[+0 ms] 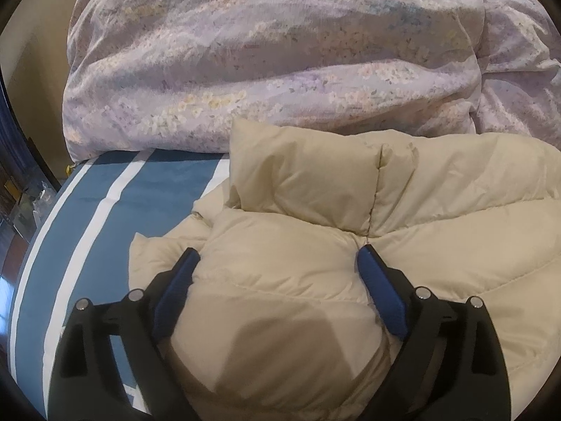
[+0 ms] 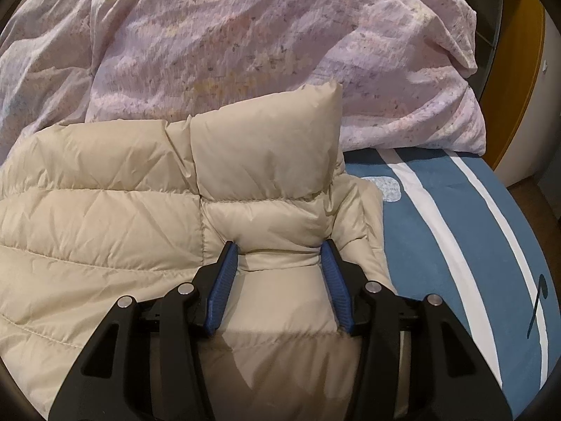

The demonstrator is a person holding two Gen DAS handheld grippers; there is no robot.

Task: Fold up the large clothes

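Note:
A cream puffy down jacket point(image 1: 403, 210) lies on a blue bed sheet with white stripes point(image 1: 147, 193). Its collar stands up at the far side in both views. My left gripper point(image 1: 278, 254) is open, its blue pads on either side of a puffed bulge at the jacket's left shoulder. My right gripper point(image 2: 278, 251) is partly closed, and its blue pads squeeze a fold of the jacket point(image 2: 115, 210) at the right shoulder, just below the collar.
A crumpled lilac floral duvet point(image 1: 280, 52) is piled behind the jacket and also shows in the right wrist view point(image 2: 245, 35). The bed edge drops to a dark floor at the left point(image 1: 10, 263). A wooden frame point(image 2: 515, 87) stands at the far right.

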